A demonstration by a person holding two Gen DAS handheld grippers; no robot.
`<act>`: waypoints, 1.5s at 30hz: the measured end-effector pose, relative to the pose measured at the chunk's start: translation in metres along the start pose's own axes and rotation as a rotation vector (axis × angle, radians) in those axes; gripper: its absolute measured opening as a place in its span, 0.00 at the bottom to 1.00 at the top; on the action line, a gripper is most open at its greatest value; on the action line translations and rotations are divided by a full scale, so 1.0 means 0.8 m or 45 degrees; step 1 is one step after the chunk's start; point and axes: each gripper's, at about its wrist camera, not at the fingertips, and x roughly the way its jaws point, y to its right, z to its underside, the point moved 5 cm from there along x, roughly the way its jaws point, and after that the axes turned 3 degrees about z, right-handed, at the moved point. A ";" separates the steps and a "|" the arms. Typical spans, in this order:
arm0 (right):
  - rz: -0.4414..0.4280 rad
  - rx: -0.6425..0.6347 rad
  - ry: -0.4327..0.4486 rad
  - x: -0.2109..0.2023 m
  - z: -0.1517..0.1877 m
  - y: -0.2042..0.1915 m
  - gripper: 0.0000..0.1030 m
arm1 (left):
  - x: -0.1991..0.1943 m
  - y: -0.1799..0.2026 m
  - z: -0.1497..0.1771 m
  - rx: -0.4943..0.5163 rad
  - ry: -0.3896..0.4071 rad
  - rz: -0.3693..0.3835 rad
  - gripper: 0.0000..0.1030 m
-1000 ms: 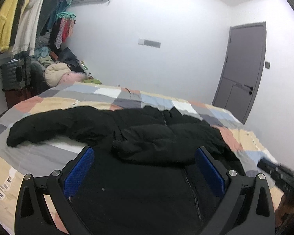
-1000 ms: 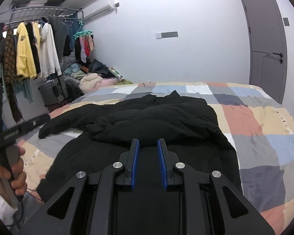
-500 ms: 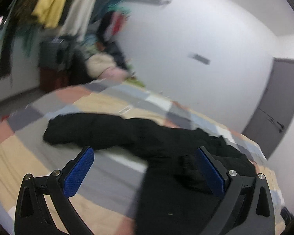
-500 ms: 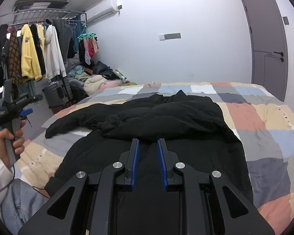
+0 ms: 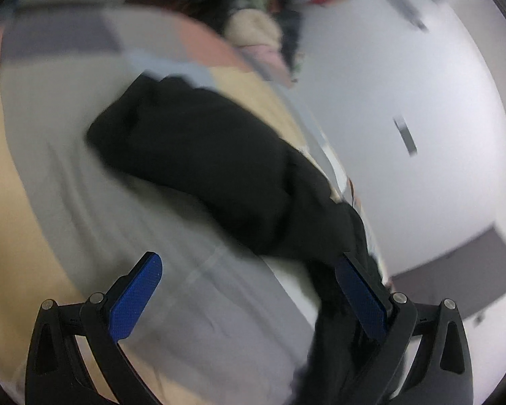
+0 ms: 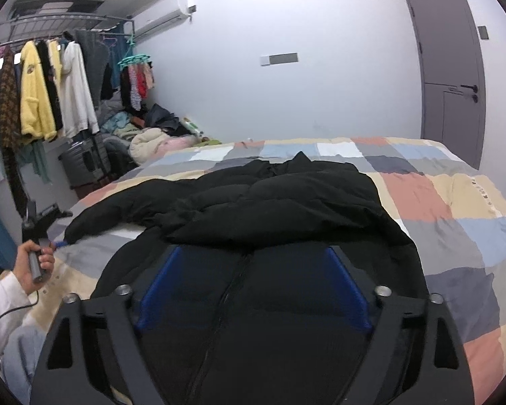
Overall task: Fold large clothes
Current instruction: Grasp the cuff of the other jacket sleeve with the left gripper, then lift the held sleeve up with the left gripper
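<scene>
Opening right gripper (image 6: 253, 287): its blue-padded black jaws are spreading wide and gripping nothing; the zipped front of the black puffy quilted jacket (image 6: 286, 202) is lying under and between them, and contact cannot be told.
Right gripper pose: it is pointing slightly downward over the jacket's lower front, toward 12 o'clock.
Left gripper (image 5: 249, 298): its blue pads are standing far apart, pinching nothing; only grey bedding is showing between them, and the pad at 4 o'clock is sitting against the jacket's dark edge, contact uncertain through blur.
Left gripper pose: the view is looking rolled and smeared; the black sleeve (image 5: 192, 155) is lying ahead of the fingers toward 11 o'clock.
Left hand (image 6: 37, 260): it is showing at 9 o'clock in the right wrist view, wrapping the gripper's grey handle, a white sleeve (image 6: 3, 303) behind it.
Jacket place: it is lying spread on the checked pastel patchwork bedcover (image 6: 438, 202), one sleeve folded across the chest, the other stretching toward 9 o'clock.
</scene>
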 end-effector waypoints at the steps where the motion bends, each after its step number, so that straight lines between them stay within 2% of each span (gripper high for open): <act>1: 0.007 0.002 -0.008 0.004 0.000 0.000 0.83 | 0.008 -0.013 -0.007 -0.064 0.006 0.039 0.99; 4: 0.029 0.016 -0.032 0.017 0.000 0.001 0.83 | 0.028 -0.039 -0.027 -0.166 0.033 0.074 0.99; 11: 0.068 0.036 -0.085 0.043 0.000 -0.001 0.84 | 0.054 -0.047 -0.079 -0.159 0.134 0.053 0.98; 14: 0.093 -0.006 -0.116 0.051 0.006 -0.003 0.85 | 0.065 -0.058 -0.096 -0.187 0.160 0.025 0.97; 17: 0.084 0.004 -0.140 0.057 0.009 -0.003 0.85 | 0.079 -0.056 -0.104 -0.180 0.153 -0.039 0.88; 18: 0.082 0.002 -0.143 0.058 0.010 -0.003 0.85 | 0.081 -0.056 -0.106 -0.162 0.145 -0.069 0.81; 21: 0.074 -0.022 -0.159 0.059 0.014 -0.006 0.85 | 0.083 -0.054 -0.111 -0.126 0.086 -0.133 0.68; 22: 0.074 -0.029 -0.161 0.058 0.015 -0.006 0.87 | 0.080 -0.049 -0.114 -0.100 0.063 -0.142 0.65; 24: 0.072 -0.041 -0.152 0.053 0.015 -0.006 0.92 | 0.072 -0.042 -0.120 -0.071 0.049 -0.160 0.49; 25: 0.073 -0.044 -0.147 0.052 0.015 -0.008 0.95 | 0.067 -0.038 -0.123 -0.067 0.044 -0.160 0.45; 27: 0.079 -0.058 -0.141 0.051 0.013 -0.011 0.95 | 0.059 -0.028 -0.129 -0.053 0.040 -0.170 0.28; 30: 0.068 -0.074 -0.141 0.047 0.012 -0.016 0.96 | 0.039 -0.004 -0.133 0.052 0.064 -0.244 0.16; 33: 0.063 -0.092 -0.136 0.043 0.013 -0.020 0.98 | 0.014 0.021 -0.138 0.142 0.109 -0.319 0.09; 35: 0.060 -0.099 -0.124 0.036 0.012 -0.019 1.00 | -0.005 0.040 -0.145 0.180 0.153 -0.360 0.07; 39: 0.062 -0.096 -0.104 0.026 0.010 -0.015 1.00 | -0.048 0.083 -0.151 0.231 0.244 -0.371 0.05; 45: 0.050 -0.087 -0.069 0.011 0.006 -0.005 1.00 | -0.087 0.174 -0.139 0.419 0.315 -0.401 0.05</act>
